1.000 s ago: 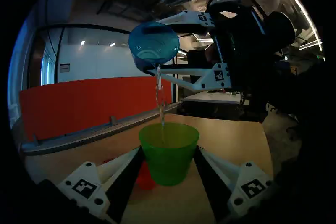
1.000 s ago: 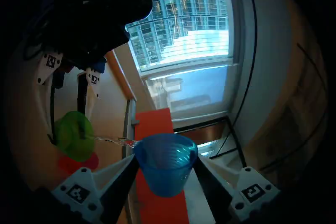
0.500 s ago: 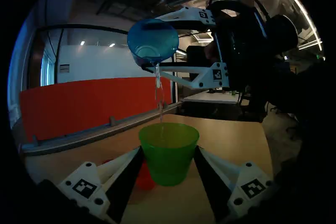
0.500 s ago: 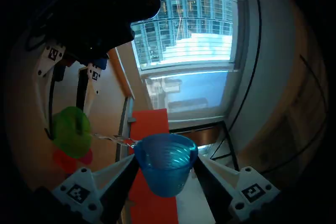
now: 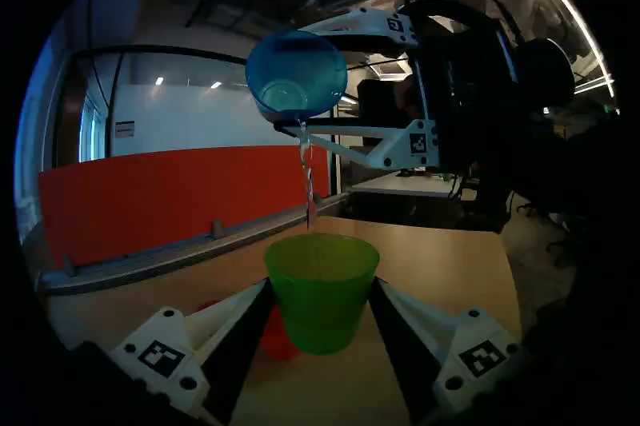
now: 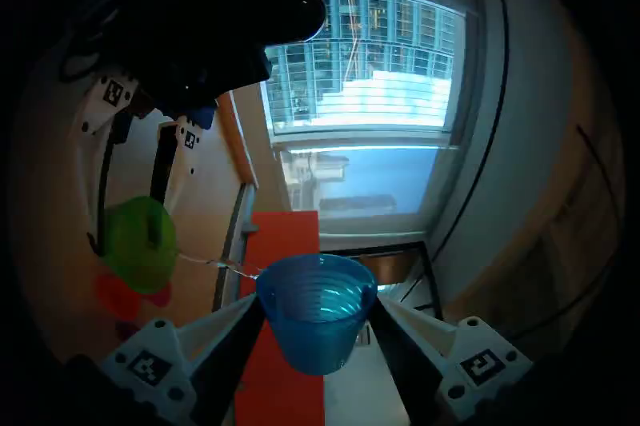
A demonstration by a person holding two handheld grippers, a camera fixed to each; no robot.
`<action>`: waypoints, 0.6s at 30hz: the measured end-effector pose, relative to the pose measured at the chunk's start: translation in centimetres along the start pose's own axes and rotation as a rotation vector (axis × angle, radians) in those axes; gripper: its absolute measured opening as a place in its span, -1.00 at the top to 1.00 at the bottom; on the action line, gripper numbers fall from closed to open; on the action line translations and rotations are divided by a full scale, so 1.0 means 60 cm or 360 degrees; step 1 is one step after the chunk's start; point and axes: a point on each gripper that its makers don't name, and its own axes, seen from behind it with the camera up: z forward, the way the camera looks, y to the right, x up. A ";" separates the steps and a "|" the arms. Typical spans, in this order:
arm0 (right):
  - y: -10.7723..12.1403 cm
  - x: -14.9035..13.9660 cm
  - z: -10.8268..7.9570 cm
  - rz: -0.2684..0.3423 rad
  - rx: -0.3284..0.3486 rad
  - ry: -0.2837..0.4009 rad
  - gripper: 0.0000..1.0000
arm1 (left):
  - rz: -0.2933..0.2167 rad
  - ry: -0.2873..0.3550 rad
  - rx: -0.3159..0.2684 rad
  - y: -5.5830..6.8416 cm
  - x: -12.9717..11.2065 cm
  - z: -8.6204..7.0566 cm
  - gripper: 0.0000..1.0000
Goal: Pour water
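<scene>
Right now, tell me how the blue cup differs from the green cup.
Colour: the blue cup is translucent blue, the green cup green. Pose: the blue cup is tipped; the green cup stands upright. Height: the blue cup is above the green cup. Flow: a water stream leaves the blue cup and falls toward the green cup. Shared: both are tapered cups, blue in the right tongs, green in the left tongs.

At 6 o'clock the right gripper (image 6: 318, 328) clamps a blue cup (image 6: 318, 314) between both fingers. A thin water stream (image 6: 214, 263) leaves its rim toward 9 o'clock, reaching the green cup (image 6: 140, 244) between the left gripper's (image 6: 130, 226) fingers.
</scene>
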 end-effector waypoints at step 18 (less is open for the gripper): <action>0.001 0.023 0.003 -0.0168 -0.0017 0.0022 -0.77 | -0.0012 0.0009 0.0008 -0.003 0.001 -0.001 -0.63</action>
